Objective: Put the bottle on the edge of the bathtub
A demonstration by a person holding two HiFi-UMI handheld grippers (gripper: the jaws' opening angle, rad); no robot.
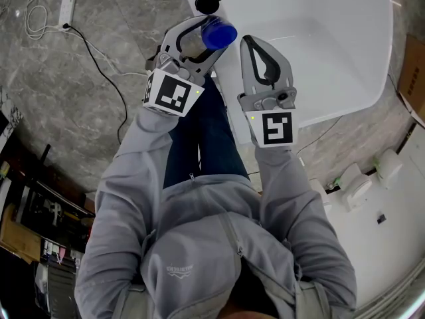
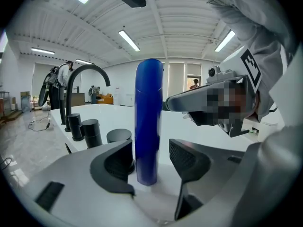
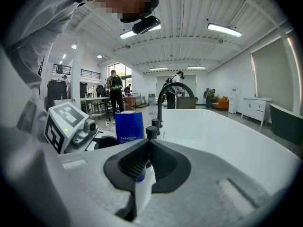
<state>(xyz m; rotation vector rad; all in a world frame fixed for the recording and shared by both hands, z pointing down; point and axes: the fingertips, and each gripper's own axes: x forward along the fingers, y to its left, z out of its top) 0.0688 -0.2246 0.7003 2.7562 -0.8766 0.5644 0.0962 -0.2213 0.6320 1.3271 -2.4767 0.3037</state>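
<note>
A tall blue bottle [image 1: 218, 33] [image 2: 148, 122] stands upright on the white rim of the bathtub [image 1: 372, 78] [image 2: 142, 200], near the black faucet [image 1: 207, 3] [image 2: 78, 98]. My left gripper [image 1: 207, 37] [image 2: 150, 160] is open around the bottle's lower part. The left pad sits close to the bottle and a clear gap shows at the right pad. My right gripper [image 1: 255, 45] [image 3: 147, 148] hovers just right of it over the tub, shut with nothing between its jaws. In the right gripper view the bottle [image 3: 129, 125] shows beyond the closed jaws.
Black tap handles [image 2: 92, 132] stand on the rim left of the bottle. A power strip with cable [image 1: 66, 10] lies on the grey floor at the left. White items [image 1: 355, 181] and a cardboard box [image 1: 415, 78] sit at the right. People stand far off [image 3: 113, 91].
</note>
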